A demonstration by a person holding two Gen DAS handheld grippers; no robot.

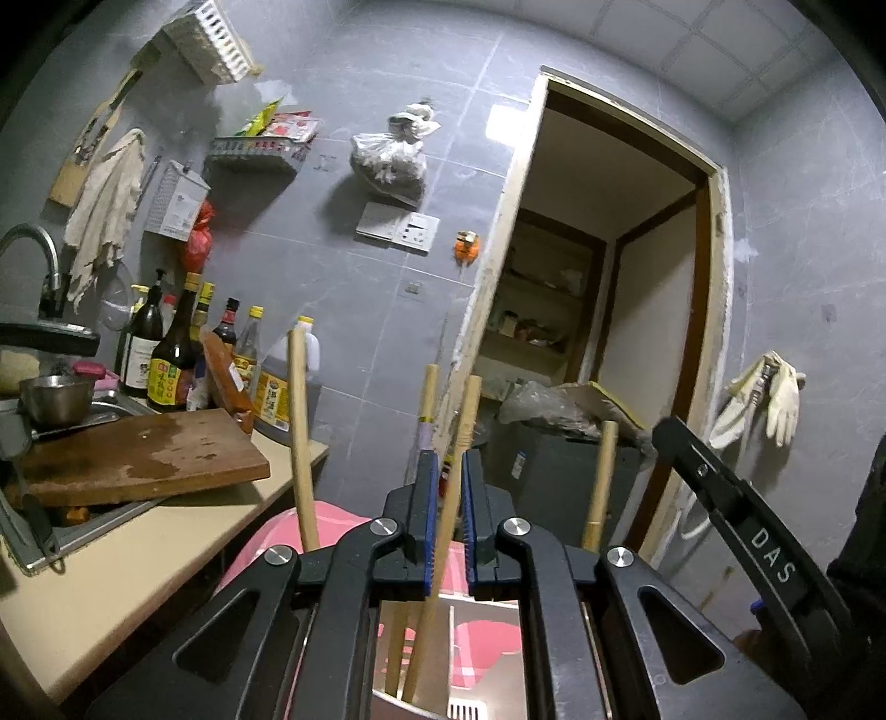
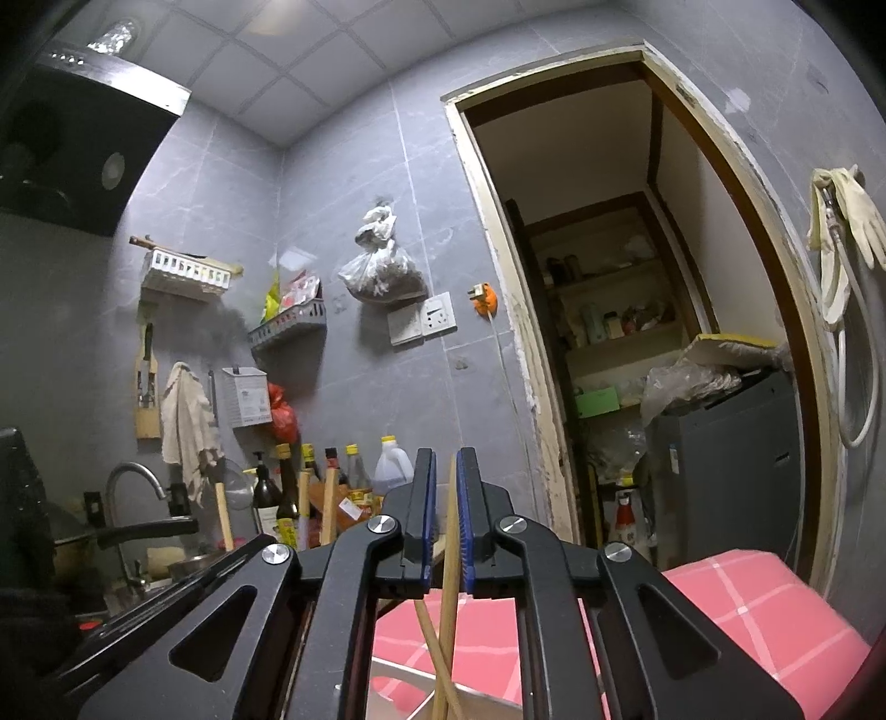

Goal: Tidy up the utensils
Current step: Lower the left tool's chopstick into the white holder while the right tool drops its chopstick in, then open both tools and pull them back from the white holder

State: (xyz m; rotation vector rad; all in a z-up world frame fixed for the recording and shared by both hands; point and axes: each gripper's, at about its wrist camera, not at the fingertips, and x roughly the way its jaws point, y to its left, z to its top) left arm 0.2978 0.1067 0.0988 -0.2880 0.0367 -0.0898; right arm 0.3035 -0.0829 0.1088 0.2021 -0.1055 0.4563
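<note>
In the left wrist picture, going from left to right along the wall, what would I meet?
Faucet → hanging cloth → red bag → clear plastic bag → wall socket → doorway → hanging gloves.

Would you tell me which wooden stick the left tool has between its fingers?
The middle-right stick, running up between the left tool's blue pads; the others stand free beside it.

Chopstick (image 2: 449, 598) lower end cut off

grey tiled wall (image 1: 554, 277) | open doorway (image 2: 637, 277) | tiled ceiling (image 2: 310, 50) | beige counter (image 1: 138, 554)
</note>
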